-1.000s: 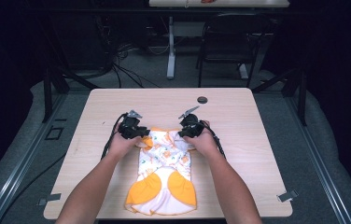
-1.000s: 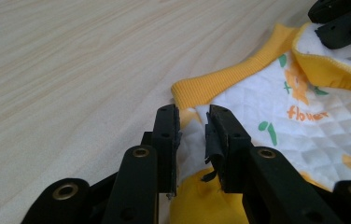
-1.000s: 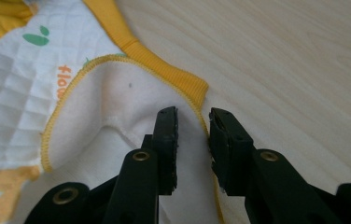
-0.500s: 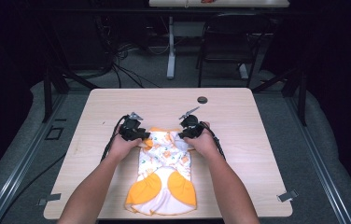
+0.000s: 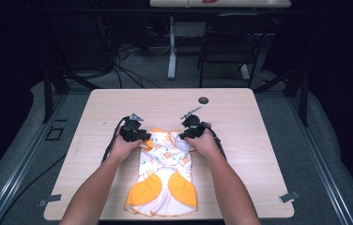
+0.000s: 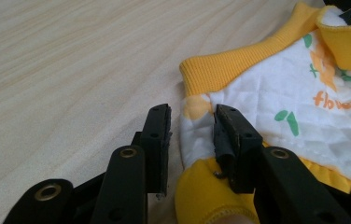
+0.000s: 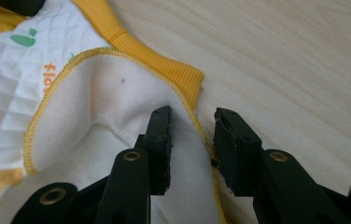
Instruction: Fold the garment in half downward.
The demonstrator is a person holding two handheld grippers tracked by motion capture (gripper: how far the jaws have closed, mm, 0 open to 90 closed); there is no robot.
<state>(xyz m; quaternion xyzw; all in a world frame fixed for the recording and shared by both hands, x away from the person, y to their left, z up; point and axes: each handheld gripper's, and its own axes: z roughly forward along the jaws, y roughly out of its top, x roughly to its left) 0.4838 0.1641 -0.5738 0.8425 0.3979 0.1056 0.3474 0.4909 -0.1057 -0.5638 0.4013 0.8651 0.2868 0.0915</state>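
On the desk (image 5: 240, 122), near its front edge, lies the white-and-orange baby garment (image 5: 165, 180), spread fairly flat with its far end folded in between the two hands. The left gripper (image 5: 142, 136) and right gripper (image 5: 184, 135) sit at that fold's corners, and their jaws have just been opening: they now stand wide, with fabric edges loose between them, so this fold looks finished and any further folds are still to come. The hands hide the fold's corners from above, and I cannot tell how many layers lie there.

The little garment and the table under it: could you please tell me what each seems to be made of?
The garment looks like soft quilted cotton-type fabric: a white, diamond-stitched outer face with printed green and orange motifs, and matte yellow ribbed knit at the cuff. Its inner face appears smooth, plain white. The table looks like pale wood or wood-grain laminate, showing fine straight grain and a low sheen; which of the two I cannot tell.
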